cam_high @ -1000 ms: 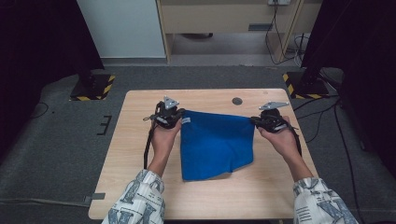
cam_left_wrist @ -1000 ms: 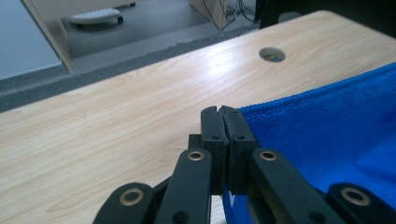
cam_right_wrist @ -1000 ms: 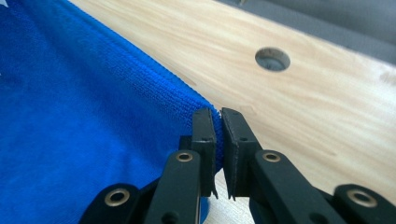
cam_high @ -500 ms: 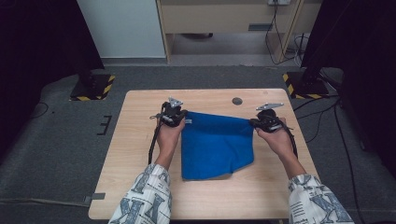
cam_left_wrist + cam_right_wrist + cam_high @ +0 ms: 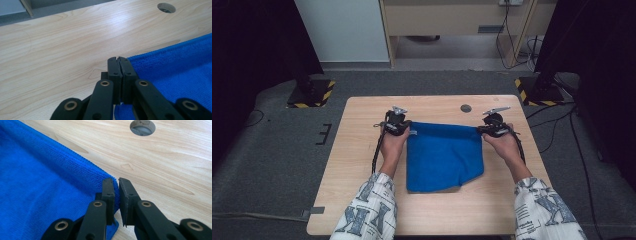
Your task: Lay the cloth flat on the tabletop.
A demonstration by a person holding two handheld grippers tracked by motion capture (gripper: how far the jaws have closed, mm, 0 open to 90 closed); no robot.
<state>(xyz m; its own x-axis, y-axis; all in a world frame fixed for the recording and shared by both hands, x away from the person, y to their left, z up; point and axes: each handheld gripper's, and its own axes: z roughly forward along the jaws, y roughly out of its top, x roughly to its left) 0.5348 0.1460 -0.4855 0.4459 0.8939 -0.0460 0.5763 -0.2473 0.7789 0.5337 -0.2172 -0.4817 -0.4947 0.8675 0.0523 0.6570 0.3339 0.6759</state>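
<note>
Wooden table [image 5: 362, 200] carries a blue cloth [image 5: 443, 156] at its middle: folded, fine ribbed weave, far edge straight and running left to right, long axis roughly near-to-far, near edge uneven. Left gripper [image 5: 397, 125], jaws pressed together, pinches the cloth's far left corner. Right gripper [image 5: 492, 125] sits at the far right corner, jaws slightly parted with the cloth's edge between them.

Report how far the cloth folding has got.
Done: the blue cloth lies on the table, apparently already doubled over, its far edge stretched straight.
In hand: the left gripper is shut on the cloth's far left corner; the right gripper is at the far right corner with a slight gap between its jaws, cloth edge between them.
Left: probably releasing both corners; any further fold isn't started.
</note>
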